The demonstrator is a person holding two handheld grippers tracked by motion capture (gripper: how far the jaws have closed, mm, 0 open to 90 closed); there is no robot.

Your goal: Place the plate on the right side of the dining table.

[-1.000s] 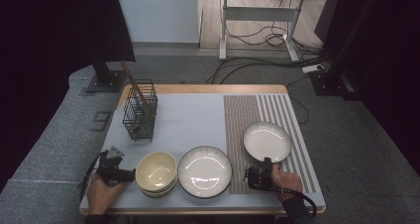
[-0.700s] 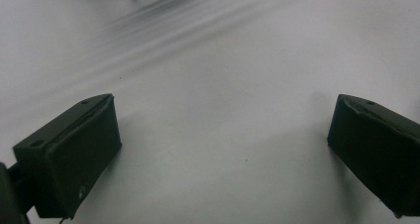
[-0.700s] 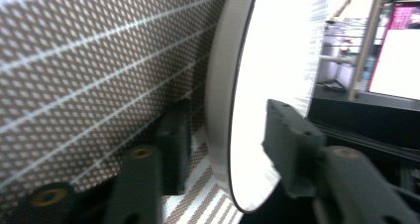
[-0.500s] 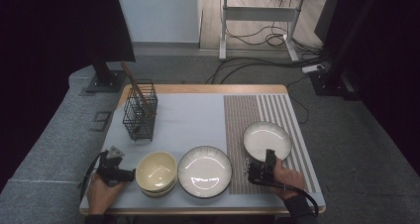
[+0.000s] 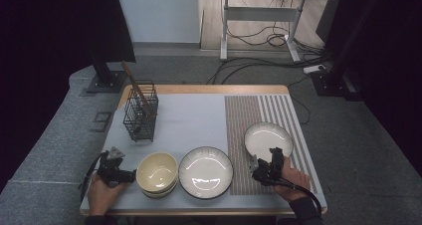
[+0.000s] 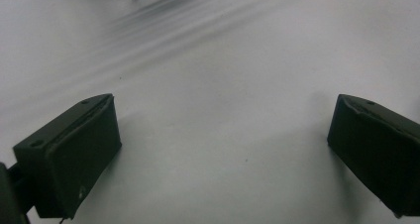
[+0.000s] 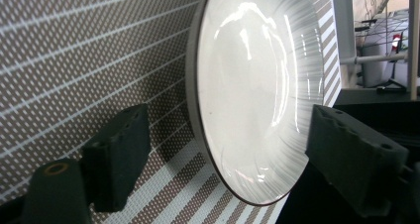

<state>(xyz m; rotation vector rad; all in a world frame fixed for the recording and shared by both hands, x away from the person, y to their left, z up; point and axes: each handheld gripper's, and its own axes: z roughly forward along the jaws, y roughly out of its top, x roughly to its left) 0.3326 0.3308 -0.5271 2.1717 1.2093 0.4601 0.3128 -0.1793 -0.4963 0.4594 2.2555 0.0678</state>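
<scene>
Striped mat point(image 5: 249, 120) bears small plate point(image 5: 267, 138); right gripper point(image 5: 265, 166) open at its near rim.

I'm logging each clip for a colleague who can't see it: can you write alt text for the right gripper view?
A small white plate lies flat on a brown-and-white striped mat, seen tilted between the two black jaws of the right gripper. The jaws, which have just been opening, stand apart on either side of its near rim without touching it.
</scene>
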